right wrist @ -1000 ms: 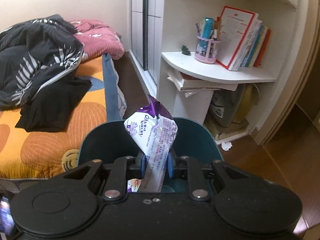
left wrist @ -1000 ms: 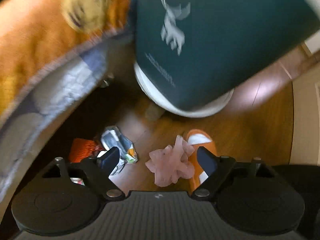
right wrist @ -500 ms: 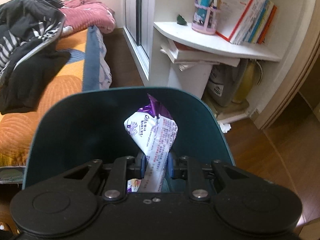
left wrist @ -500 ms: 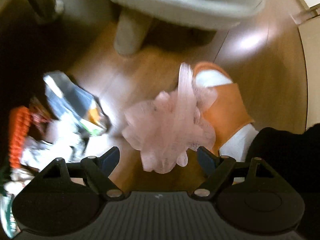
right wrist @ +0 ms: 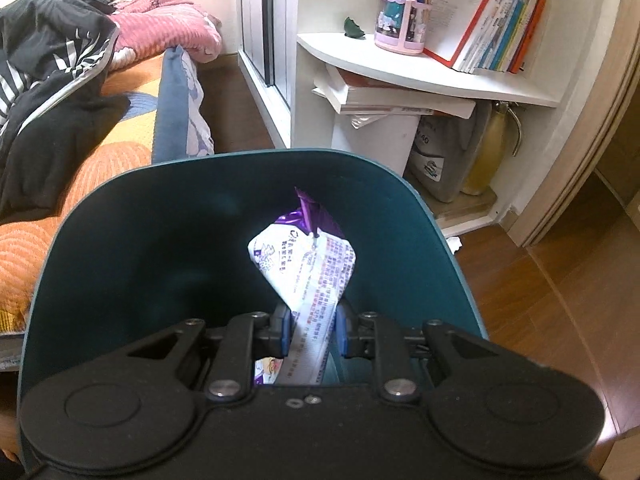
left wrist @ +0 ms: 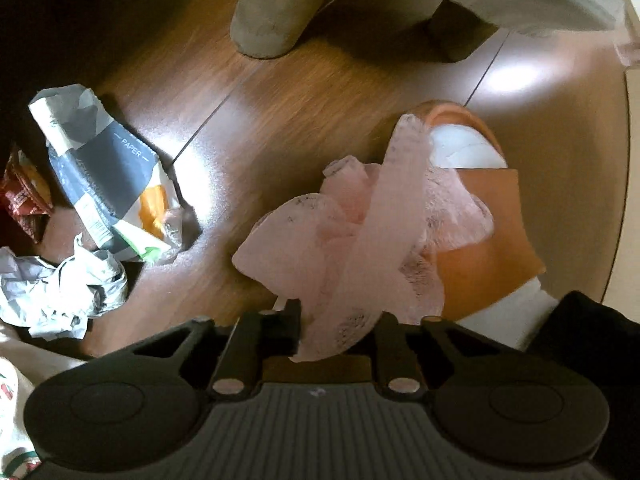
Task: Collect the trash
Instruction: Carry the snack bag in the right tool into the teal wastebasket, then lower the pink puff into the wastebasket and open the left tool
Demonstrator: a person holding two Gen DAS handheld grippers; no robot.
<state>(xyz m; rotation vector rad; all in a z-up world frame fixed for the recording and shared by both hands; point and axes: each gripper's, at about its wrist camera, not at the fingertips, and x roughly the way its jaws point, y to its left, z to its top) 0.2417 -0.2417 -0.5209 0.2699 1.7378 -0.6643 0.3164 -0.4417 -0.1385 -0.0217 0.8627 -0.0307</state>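
On the wooden floor in the left wrist view lies a crumpled pink plastic wad [left wrist: 360, 232], leaning against an orange slipper [left wrist: 488, 232]. My left gripper [left wrist: 340, 320] points steeply down and its jaws are closing, with the near end of the wad pinched between the pads. In the right wrist view my right gripper [right wrist: 311, 320] is shut on a purple and white snack wrapper [right wrist: 308, 264], held over the mouth of a dark teal bin [right wrist: 160, 240].
More litter lies on the floor to the left: a grey paper bag [left wrist: 108, 176], crumpled white paper [left wrist: 60, 292] and a red wrapper [left wrist: 24, 200]. A furniture leg [left wrist: 276, 4] stands beyond. A bed [right wrist: 80, 160] and a white bookshelf [right wrist: 420, 76] flank the bin.
The left gripper dropped close to the floor and its wide jaws closed in on the pink wad. The right gripper sank slightly over the bin, wrapper still held.
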